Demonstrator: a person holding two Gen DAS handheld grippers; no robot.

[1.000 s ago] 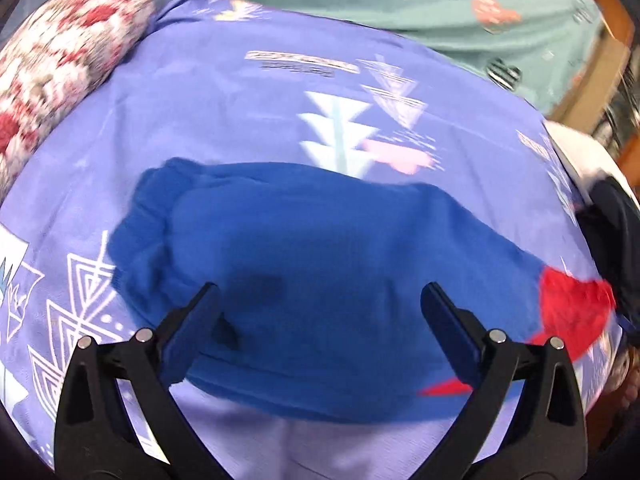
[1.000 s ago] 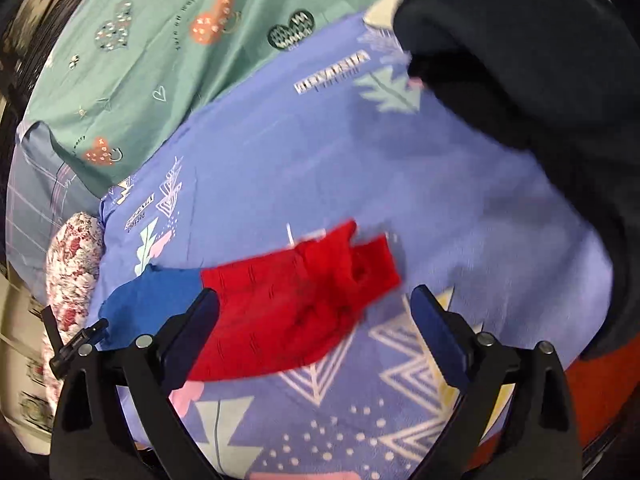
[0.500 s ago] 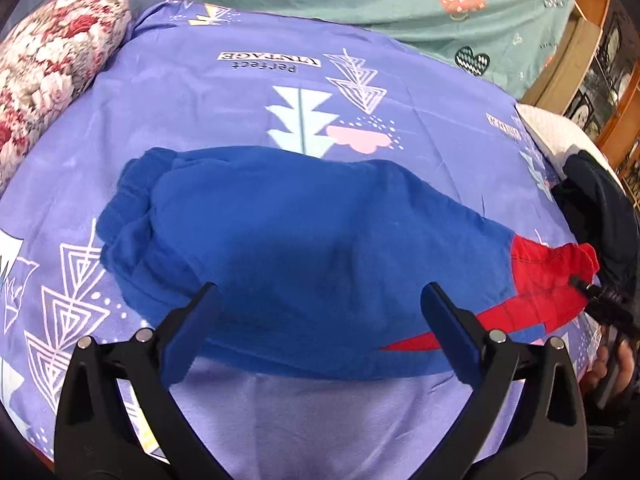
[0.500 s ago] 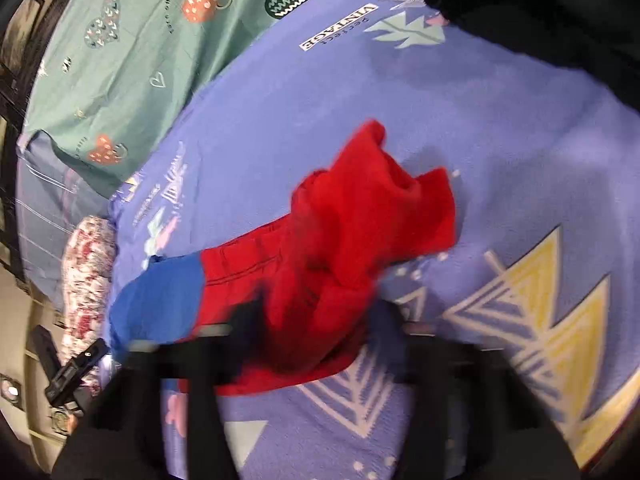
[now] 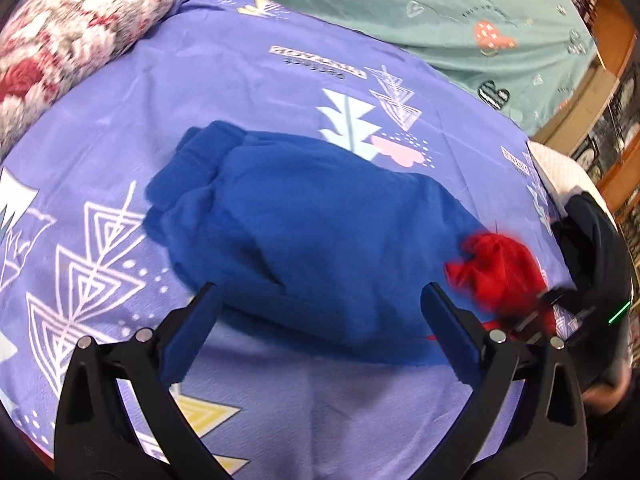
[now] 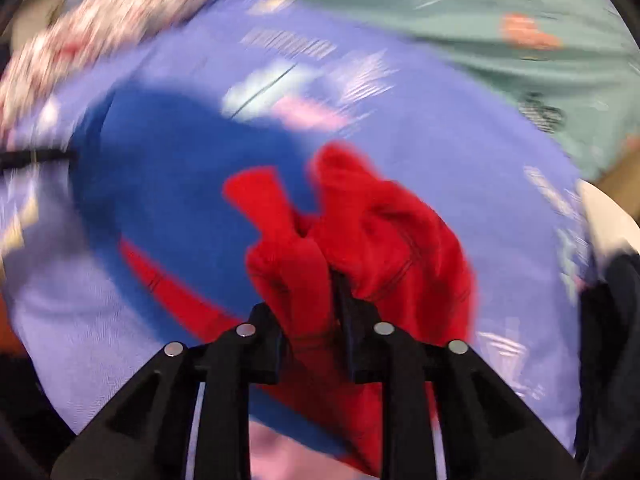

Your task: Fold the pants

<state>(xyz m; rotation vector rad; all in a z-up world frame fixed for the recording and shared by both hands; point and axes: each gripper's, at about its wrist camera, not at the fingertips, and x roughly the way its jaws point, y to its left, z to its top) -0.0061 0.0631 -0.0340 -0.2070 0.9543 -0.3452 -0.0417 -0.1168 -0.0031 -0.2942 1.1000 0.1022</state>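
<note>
The pants are blue with a red end and lie folded lengthwise on the purple patterned sheet. My left gripper is open and empty, hovering over the near edge of the blue part. My right gripper is shut on the bunched red end and holds it lifted over the blue fabric. In the left wrist view the red bunch is raised at the right with the right gripper behind it. The right wrist view is blurred by motion.
A floral pillow lies at the far left. A green patterned sheet covers the far side. A dark garment and a white item lie at the right edge, near a wooden bed frame.
My right gripper closed on the red end of the pants, lifted it and carried it left over the blue part. My left gripper stayed open above the near edge.
</note>
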